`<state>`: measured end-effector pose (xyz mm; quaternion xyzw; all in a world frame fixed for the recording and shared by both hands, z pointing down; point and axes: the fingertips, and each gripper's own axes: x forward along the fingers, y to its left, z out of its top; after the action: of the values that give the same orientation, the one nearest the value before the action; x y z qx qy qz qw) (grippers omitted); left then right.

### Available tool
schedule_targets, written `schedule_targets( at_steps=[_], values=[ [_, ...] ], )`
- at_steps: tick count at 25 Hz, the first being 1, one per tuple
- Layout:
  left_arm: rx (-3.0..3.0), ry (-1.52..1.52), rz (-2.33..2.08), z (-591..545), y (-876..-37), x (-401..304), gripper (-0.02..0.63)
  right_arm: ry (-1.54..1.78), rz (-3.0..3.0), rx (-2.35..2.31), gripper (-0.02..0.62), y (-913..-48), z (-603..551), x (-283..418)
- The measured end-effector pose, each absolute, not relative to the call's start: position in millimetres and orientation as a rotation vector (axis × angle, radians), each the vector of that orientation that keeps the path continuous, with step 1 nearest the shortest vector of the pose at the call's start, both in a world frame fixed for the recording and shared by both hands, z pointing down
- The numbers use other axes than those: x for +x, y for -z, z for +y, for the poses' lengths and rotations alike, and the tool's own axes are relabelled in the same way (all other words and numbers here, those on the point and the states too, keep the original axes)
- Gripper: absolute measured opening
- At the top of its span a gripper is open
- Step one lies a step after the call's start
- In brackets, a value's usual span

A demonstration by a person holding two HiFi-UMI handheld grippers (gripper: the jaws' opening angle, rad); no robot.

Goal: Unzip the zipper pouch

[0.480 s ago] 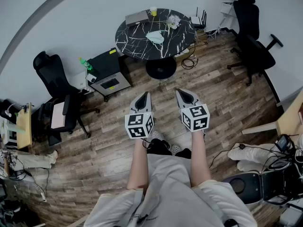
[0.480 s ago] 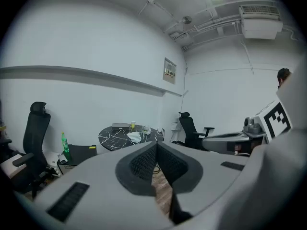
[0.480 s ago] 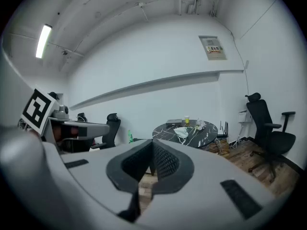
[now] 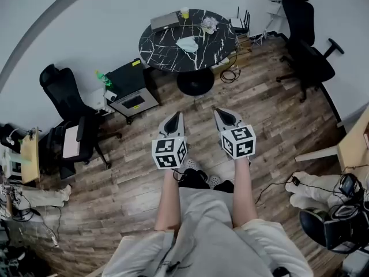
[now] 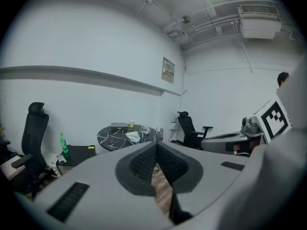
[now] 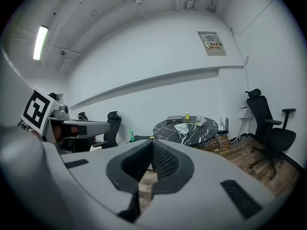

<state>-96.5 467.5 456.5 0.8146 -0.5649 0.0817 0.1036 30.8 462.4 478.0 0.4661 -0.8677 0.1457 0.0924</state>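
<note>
The zipper pouch [image 4: 187, 44] is, as far as I am judging it, the pale, soft, crumpled thing lying near the middle of the round black marbled tabletop [image 4: 161, 51] across the room. I am not making out its zipper or slider from here, in the head view or in either gripper view. It is sitting well apart from me, with open wooden floor [image 4: 271, 103] between us. A grey laptop [image 4: 165, 21] and a small yellowish cup [image 4: 185, 12] are standing near it at the far edge. I am holding both grippers out in front of my body over the floor, side by side and aiming roughly toward the tabletop. The left tongs [image 4: 177, 118] are clenched on nothing, pads meeting with only floor showing beneath them, and the right tongs [image 4: 222, 115] are clenched and empty in the same way. So I am judging the task as not yet begun, with the approach coming first. The risks I am weighing: arriving with the tongs clenched would mean shoving the pouch instead of gripping it. The pouch is looking light and loose on a smooth surface, so pulling the slider without the other tongs pinning the fabric would likely drag the whole thing toward the cup or laptop. The slider tab is probably small, so a poor pinch could slip off. Cables [image 4: 230, 74] are lying on the floor beside the pedestal, where a foot could catch on the way in.
</note>
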Motion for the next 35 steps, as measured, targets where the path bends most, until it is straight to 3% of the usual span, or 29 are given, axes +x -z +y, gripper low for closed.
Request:
schedule_targets(
  at_steps=[7, 9, 13, 18, 35],
  values=[
    [2.398, -0.243, -1.675, 468.0, -459.2, -106.3, 0.026, -0.400, -2.664, 1.335, 0.006, -468.7, 464.5, 20.8],
    [2.398, -0.248, -1.662, 468.9, -461.0, -107.5, 0.035, -0.397, -2.680, 1.312, 0.048, -468.0, 466.8, 17.8],
    [2.387, -0.270, -1.650, 469.1, -460.6, -108.7, 0.132, -0.426, -2.696, 1.269, 0.118, -468.6, 470.2, 16.2],
    [2.382, -0.280, -1.661, 460.4, -455.0, -115.3, 0.143, -0.498, -2.736, 1.236, 0.178, -468.0, 465.5, 14.9],
    [2.321, -0.216, -1.607, 287.2, -478.6, -138.6, 0.143, -0.552, -2.621, 1.312, 0.187, -494.3, 321.8, 34.2]
  ],
)
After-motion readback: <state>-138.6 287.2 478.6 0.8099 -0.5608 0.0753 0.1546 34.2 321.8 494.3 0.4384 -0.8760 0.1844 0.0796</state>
